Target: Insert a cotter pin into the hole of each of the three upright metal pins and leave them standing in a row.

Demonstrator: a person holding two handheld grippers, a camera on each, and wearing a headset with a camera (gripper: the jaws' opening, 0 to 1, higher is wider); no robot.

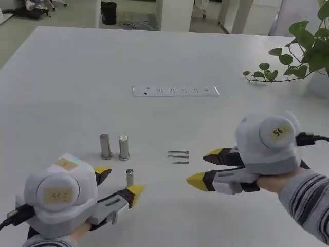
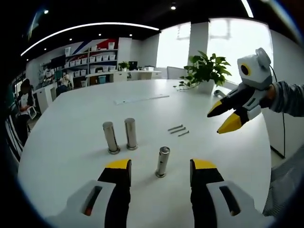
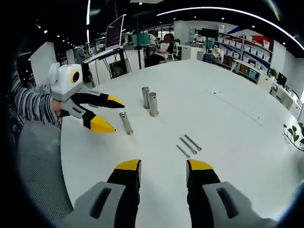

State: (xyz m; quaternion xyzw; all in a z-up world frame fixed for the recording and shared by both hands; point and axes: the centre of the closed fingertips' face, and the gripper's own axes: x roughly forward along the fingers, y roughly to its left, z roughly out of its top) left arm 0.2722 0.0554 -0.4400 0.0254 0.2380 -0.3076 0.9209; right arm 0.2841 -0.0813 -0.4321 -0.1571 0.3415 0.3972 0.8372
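Standing upright toward the near edge of the white table [image 1: 61, 77], the three metal pins [image 1: 123, 147] do not form one row. Two stand just beside each other, and the third pin [image 1: 129, 177] stands alone nearer the person, between the spread jaws of the left gripper [image 1: 119, 180] and touching neither. Three cotter pins [image 1: 178, 156] lie flat on the table to the right of the pair. The right gripper [image 1: 204, 166] hovers near them, its jaws spread and holding nothing. A power strip [image 1: 175, 91] lies mid-table, and a potted plant [image 1: 298, 51] sits by the far right edge.
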